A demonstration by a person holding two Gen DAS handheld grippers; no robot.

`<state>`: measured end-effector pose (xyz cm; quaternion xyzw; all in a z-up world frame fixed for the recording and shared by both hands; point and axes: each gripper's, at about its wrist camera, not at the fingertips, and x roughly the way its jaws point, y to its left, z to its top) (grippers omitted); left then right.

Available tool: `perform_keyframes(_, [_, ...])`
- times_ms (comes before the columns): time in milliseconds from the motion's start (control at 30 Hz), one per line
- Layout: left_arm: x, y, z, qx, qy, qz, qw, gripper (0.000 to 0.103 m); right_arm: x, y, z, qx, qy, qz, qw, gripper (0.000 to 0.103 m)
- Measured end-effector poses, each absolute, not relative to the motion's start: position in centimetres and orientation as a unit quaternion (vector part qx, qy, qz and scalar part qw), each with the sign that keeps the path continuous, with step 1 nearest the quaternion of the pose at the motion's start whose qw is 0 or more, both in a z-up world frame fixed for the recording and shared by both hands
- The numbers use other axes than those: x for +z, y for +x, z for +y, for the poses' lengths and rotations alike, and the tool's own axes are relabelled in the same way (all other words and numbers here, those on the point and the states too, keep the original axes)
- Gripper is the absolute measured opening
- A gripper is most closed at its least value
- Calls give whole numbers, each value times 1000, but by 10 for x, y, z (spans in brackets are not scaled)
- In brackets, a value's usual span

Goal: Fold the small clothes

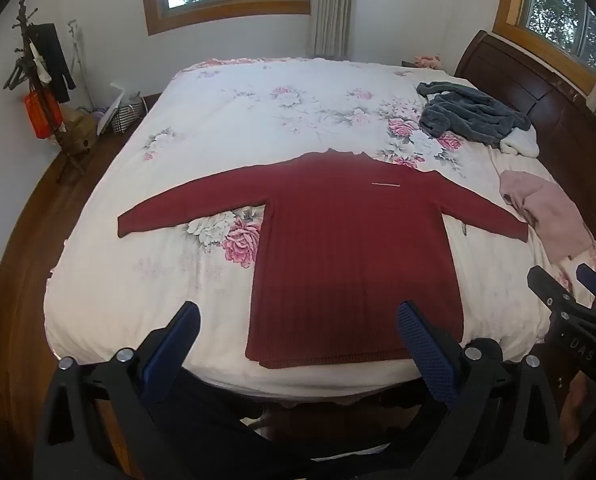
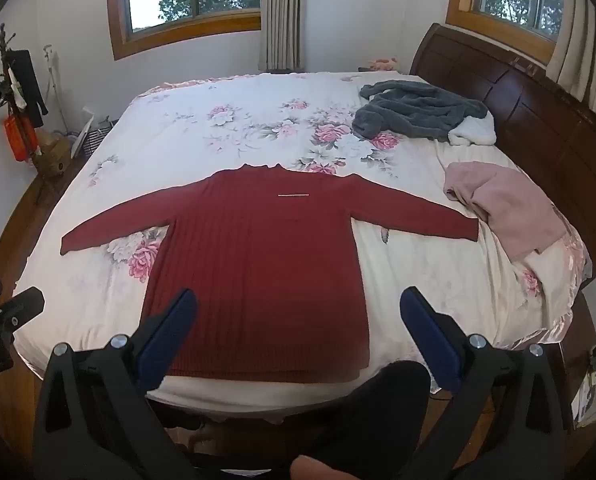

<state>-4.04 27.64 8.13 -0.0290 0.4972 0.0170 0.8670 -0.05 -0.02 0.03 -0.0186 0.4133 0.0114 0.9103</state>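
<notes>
Left sleeve: the sweater's left sleeve lies straight out toward the bed's left edge, flat, with the cuff near the flowered print. As I judge it, this is the natural first fold: pinch close to the cuff and carry it across the chest, keeping the sleeve level so the shoulder seam makes the crease.

Left claw: the left claw hangs over the near edge of the bed, its blue pads wide apart and nothing between them. It sits above the hem, not touching the knit.

Sweater body: dark red, ribbed, spread face up in the middle of the bed, collar away from the person, hem at the near edge. It looks smooth already, so little flattening seems needed before folding.

Right claw: the right claw is likewise spread wide and empty, poised over the hem's right half.

Right sleeve: the right sleeve reaches toward a pink garment; the cuff ends just beside it. Lift the cuff cleanly so that the pink cloth is not dragged along.

Far corner: a grey fleece lies well apart, out of the way.

Risk: ribbed knit stretches, so a shallow pinch may slip; take both layers.
</notes>
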Motion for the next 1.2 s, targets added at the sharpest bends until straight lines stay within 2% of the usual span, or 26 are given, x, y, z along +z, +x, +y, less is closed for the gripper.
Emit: perform_keyframes(1200, [81,-39,277,15,-34,496,868,99,-4,0,-1,6,-20,417,908,101])
